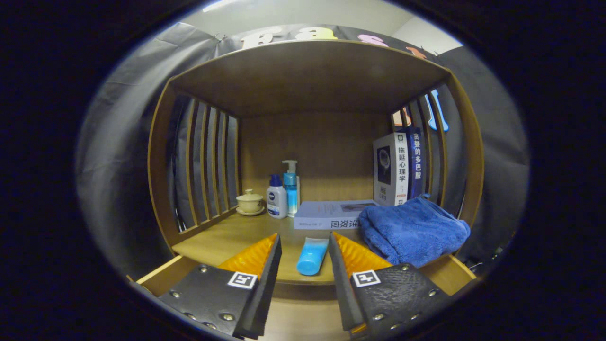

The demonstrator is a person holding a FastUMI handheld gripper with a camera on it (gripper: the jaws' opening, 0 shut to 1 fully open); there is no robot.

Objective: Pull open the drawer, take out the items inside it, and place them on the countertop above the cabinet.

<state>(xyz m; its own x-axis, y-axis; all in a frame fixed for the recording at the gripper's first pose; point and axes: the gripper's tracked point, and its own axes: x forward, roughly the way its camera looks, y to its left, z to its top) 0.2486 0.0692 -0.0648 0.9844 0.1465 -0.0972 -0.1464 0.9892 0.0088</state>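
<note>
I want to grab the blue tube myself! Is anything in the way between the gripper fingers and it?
Nothing visible is. The open gripper has the blue tube lying on the countertop in the gap between its fingers, untouched. The blue towel sits off to the right, beside the tube.

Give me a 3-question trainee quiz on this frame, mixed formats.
1. True or false: the tool is shut on the blue tube.
2. Multiple choice: what lies on the countertop right of the tube? A) a folded blue towel B) a lidded cup C) a pump bottle
3. Fill in: the drawer below the countertop is pulled ____.

Key
1. False: the fingers stand apart, the tube lies on the countertop between and just beyond them, untouched.
2. A. The lidded cup and pump bottle stand at the back left.
3. Open.
</note>
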